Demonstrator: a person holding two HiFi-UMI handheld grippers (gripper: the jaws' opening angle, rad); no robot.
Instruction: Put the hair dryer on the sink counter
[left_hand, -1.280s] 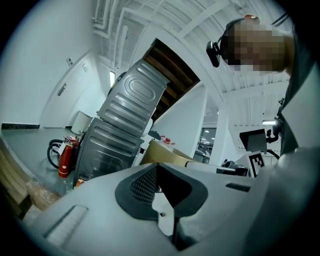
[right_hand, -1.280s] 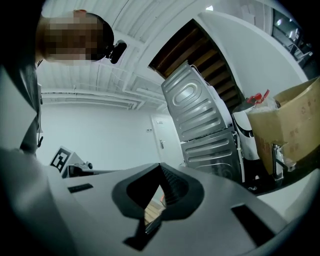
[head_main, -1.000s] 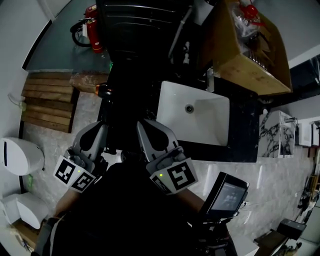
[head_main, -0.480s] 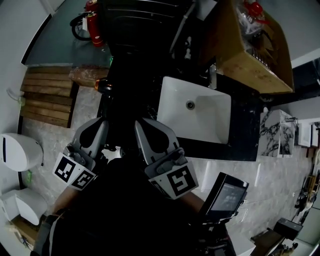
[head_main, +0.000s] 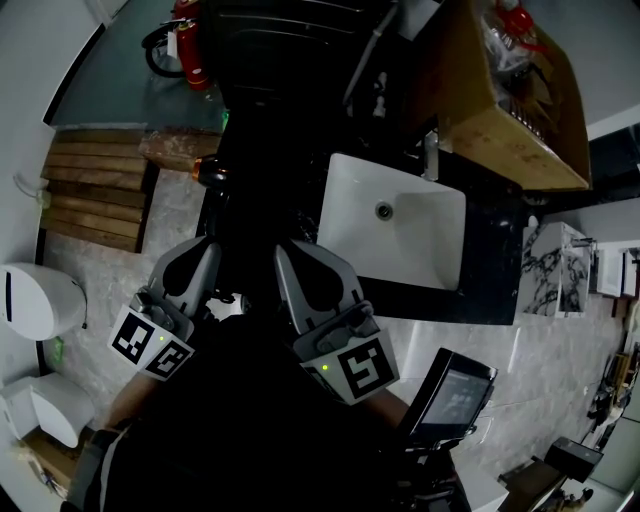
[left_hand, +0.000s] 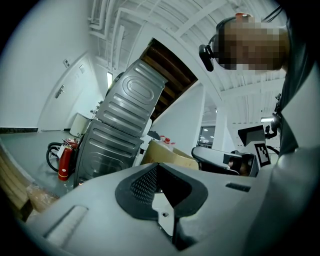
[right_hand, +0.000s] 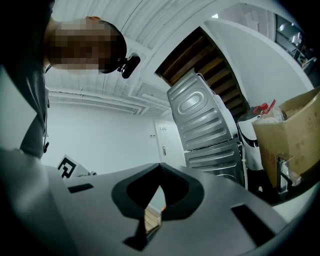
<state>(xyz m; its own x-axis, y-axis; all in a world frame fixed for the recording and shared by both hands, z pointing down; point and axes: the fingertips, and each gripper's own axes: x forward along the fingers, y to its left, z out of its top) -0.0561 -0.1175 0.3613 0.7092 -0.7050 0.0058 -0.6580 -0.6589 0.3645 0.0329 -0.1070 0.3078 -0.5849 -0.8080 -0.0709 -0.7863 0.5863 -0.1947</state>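
Currently left gripper (head_main: 190, 262) and right gripper (head_main: 300, 265), lower centre, sit with jaws together, empty. No dryer in view; my guess is that groping past the box (head_main: 500, 110), upper right, could topple it.

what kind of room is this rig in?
Probably a bathroom mock-up inside a workshop or lab: white sink basin in a dark counter, with a fire extinguisher and cardboard box nearby.

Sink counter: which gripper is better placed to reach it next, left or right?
Likely the right gripper: it sits closer to the black sink counter and its white basin. The left gripper is farther left, away from both. Both grippers are shut and empty.
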